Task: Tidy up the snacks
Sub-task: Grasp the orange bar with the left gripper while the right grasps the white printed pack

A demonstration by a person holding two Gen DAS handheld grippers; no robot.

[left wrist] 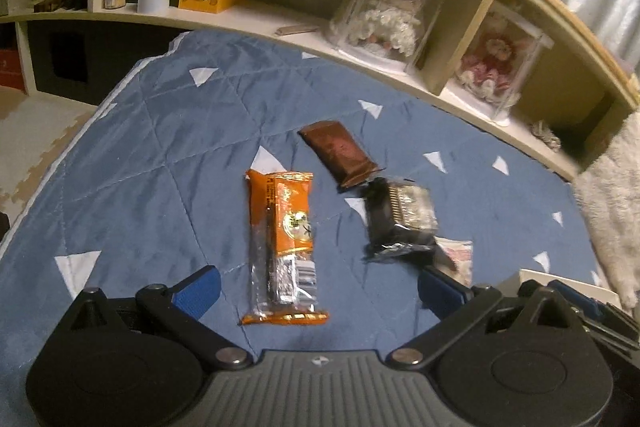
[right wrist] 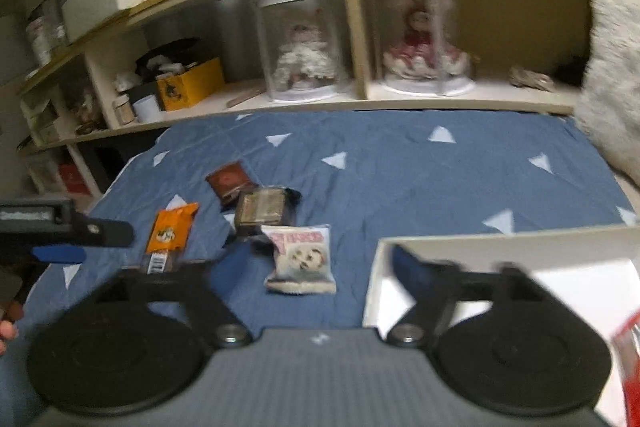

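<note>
Barely started: orange snack (left wrist: 282, 241), brown packet (left wrist: 340, 153), dark packet (left wrist: 400, 219) and white bag (right wrist: 302, 257) all lie loose on the bed (left wrist: 160, 155), white box (right wrist: 440, 243) beside them; left gripper (left wrist: 316, 287) and right gripper (right wrist: 316, 267) both spread apart, holding nothing.

Black gripper (left wrist: 316, 285), blue fingertips (left wrist: 198, 291)
</note>
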